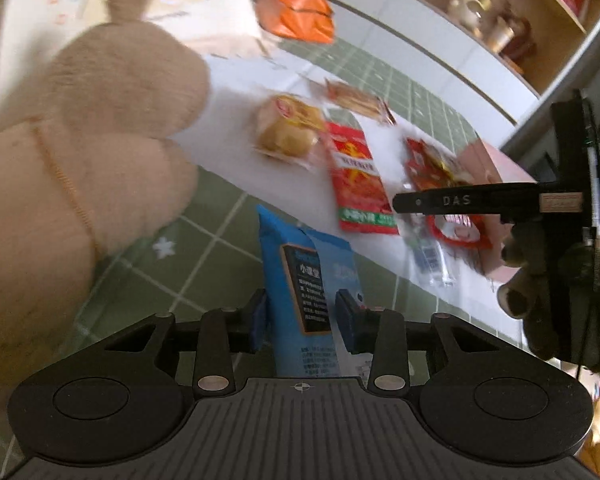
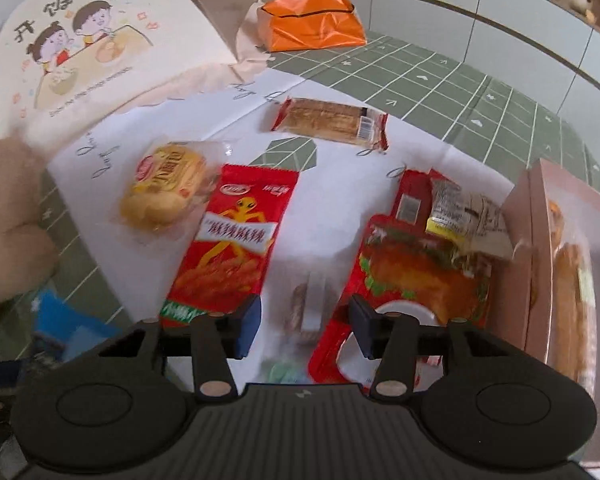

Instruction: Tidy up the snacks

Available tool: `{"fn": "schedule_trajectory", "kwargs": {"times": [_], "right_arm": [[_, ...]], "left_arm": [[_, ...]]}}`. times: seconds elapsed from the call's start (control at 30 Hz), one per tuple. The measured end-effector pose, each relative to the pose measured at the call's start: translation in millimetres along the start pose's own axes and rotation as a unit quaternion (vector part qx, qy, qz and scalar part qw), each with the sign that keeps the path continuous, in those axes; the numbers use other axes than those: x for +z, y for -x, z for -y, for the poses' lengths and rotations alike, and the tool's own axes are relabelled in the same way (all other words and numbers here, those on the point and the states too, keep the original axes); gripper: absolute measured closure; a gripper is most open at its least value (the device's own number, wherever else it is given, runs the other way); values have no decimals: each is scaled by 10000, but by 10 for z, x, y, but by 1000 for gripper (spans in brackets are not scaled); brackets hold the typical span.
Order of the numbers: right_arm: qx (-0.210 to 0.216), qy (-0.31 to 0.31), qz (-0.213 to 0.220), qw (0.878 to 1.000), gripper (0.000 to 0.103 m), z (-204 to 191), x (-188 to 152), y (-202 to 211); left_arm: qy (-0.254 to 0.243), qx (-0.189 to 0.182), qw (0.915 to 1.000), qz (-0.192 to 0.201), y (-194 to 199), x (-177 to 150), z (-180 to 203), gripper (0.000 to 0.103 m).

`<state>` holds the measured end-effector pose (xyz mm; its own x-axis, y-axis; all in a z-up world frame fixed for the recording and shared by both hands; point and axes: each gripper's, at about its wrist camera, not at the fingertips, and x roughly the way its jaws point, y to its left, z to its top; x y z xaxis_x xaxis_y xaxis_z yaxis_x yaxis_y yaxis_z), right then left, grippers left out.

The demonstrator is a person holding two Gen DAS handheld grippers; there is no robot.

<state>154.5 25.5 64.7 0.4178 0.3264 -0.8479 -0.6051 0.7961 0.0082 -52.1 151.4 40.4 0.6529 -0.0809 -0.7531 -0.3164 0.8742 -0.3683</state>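
My left gripper [image 1: 300,312] is shut on a blue snack packet [image 1: 306,280] and holds it above the green checked tablecloth [image 1: 172,264]. My right gripper [image 2: 304,322] is open, its jaws on either side of a clear-wrapped brown snack [image 2: 306,308] lying on the white sheet [image 2: 332,168]. On the sheet lie a red noodle-snack bag [image 2: 232,240], a yellow bread packet [image 2: 166,188], a brown wafer packet [image 2: 328,122] and a red bag with a food picture [image 2: 412,268]. The right gripper also shows in the left wrist view [image 1: 404,202].
A beige plush toy [image 1: 80,140] fills the left. A cream cartoon-printed bag [image 2: 92,44] and an orange bag [image 2: 308,22] stand at the back. A pink box with pastries [image 2: 560,248] sits at the right. Shelves with ornaments [image 1: 492,20] line the wall.
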Motion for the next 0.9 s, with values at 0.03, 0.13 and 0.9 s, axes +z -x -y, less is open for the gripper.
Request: {"fn": "schedule_trajectory", "kwargs": {"times": [0.03, 0.13, 0.9], "right_arm": [[-18, 9, 2, 10000, 54, 3, 18, -17], [29, 113, -19, 9999, 60, -46, 5, 21], [383, -797, -12, 9961, 45, 180, -513, 269]], "left_arm": [[58, 12, 10000, 52, 38, -9, -8, 63], [199, 12, 9996, 211, 154, -31, -34, 64], [-548, 397, 9976, -165, 140, -186, 341, 64]]}}
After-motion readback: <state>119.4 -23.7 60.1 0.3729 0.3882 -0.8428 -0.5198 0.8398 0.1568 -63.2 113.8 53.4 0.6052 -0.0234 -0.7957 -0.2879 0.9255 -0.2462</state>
